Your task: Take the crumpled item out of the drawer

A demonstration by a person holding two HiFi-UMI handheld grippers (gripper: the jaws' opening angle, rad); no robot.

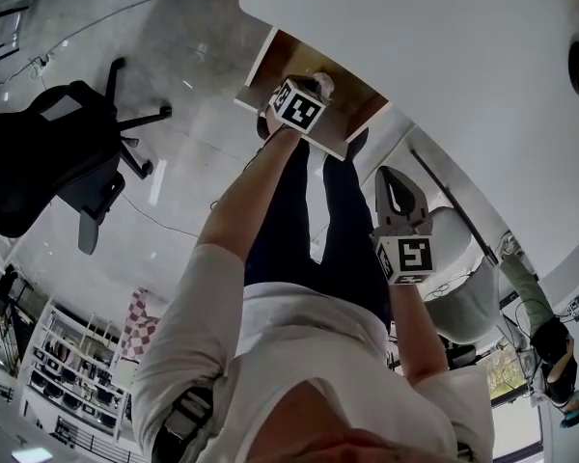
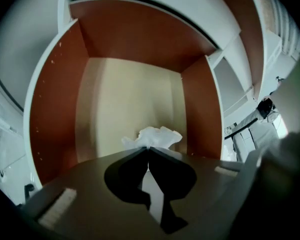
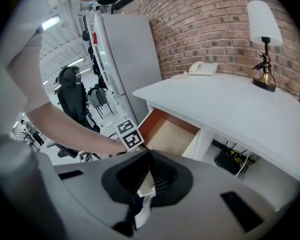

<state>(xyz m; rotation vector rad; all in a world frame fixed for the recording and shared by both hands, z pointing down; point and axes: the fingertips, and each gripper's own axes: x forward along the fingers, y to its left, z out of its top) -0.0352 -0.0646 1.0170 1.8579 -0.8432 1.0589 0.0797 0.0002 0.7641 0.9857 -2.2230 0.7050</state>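
The drawer [image 2: 130, 109] is pulled out, with red-brown side walls and a pale bottom; it also shows under the white desk [image 1: 444, 56] as the drawer [image 1: 352, 114]. My left gripper [image 2: 149, 148] is shut on the crumpled white item [image 2: 155, 136], pinching its near edge just above the drawer bottom. From the head view, the left gripper [image 1: 314, 93] reaches into the drawer with the crumpled item [image 1: 324, 85] at its tip. My right gripper [image 3: 148, 152] hangs shut and empty in front of the desk, apart from the drawer [image 3: 167, 134]. It appears lower right as the right gripper [image 1: 390, 174].
A black office chair [image 1: 68, 162] stands on the floor to the left. On the desk are a lamp [image 3: 264, 39] and a white telephone [image 3: 202, 68]. A tall grey cabinet [image 3: 130, 64] stands beside the desk. Cables [image 3: 235, 159] lie under it. Another person [image 1: 545, 326] is at the right.
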